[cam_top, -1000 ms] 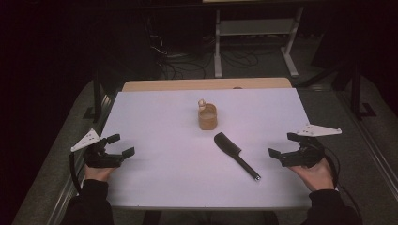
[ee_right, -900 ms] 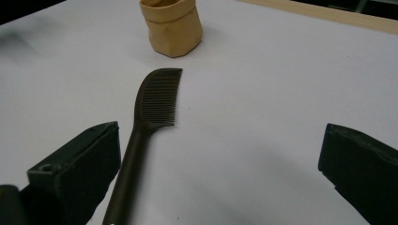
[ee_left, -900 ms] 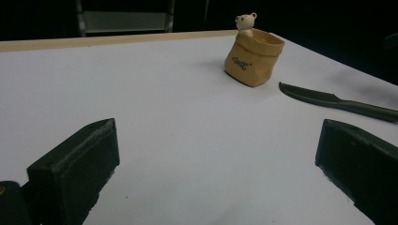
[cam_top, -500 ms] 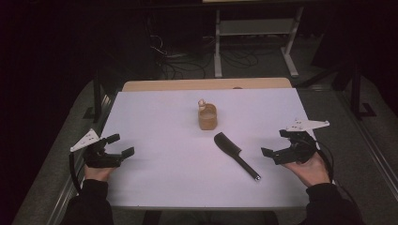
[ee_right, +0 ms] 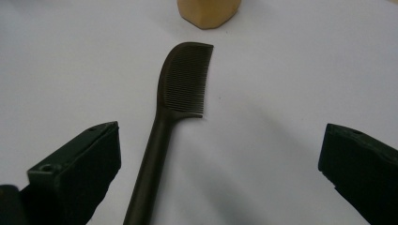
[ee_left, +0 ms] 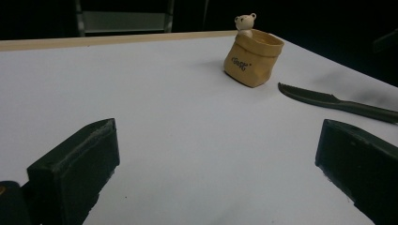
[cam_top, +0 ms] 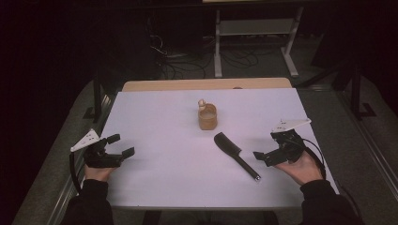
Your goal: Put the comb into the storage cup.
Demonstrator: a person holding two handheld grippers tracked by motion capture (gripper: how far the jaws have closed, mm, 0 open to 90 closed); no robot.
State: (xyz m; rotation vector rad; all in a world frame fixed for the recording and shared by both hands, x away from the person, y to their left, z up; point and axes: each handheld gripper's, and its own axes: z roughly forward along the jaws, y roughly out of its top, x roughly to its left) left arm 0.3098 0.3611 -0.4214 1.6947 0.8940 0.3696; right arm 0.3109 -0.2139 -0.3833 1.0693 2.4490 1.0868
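High view, item one: black comb (cam_top: 236, 155), lying flat on the white table top (cam_top: 155, 122), right of centre, toothed head toward the far side, thin handle running toward the near right. Untouched by either tool.

Right gripper (cam_top: 272, 146): held in the person's right hand (cam_top: 300, 166), just beside the comb's handle end, raised off the surface, jaws spread wide with nothing between them. Right gripper view confirms: comb (ee_right: 176, 108) sits between and beyond the two black jaws, handle nearer the left-hand one, teeth facing right in that view.

Item two: small tan pouch (cam_top: 207, 117), upright, just beyond the comb's head, apart from it. A little white bear figure (cam_top: 202, 103) stands in its far edge. Left gripper view shows dark lettering on the pouch (ee_left: 253, 56) and the bear (ee_left: 245, 22) peeking over the rim.

Left gripper (cam_top: 121, 145): held in the left hand (cam_top: 97, 169) at the table's left edge, well apart from comb and pouch, jaws wide apart and empty.

Surround: light wooden strip (cam_top: 206, 84) along the table's far edge; dark floor with cables (cam_top: 187, 61) beyond.
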